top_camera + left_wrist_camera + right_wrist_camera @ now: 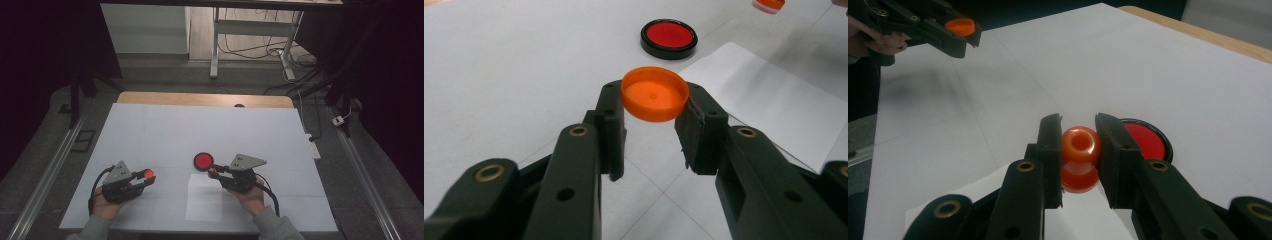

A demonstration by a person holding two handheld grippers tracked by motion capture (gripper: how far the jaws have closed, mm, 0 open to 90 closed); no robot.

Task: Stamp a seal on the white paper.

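My left gripper is shut on an orange cap, held flat between its pads above the white table at the front left; the cap and that gripper also appear far off in the right gripper view. My right gripper is shut on a small orange bottle by its neck, mouth facing the camera. A round black dish with a red centre lies on the table just beyond the right gripper's tips, also seen as the dish and the dish.
A white sheet of paper lies at the front centre between the hands. The white table cover ends at a wooden edge at the back. Desk legs and cables stand on the floor beyond.
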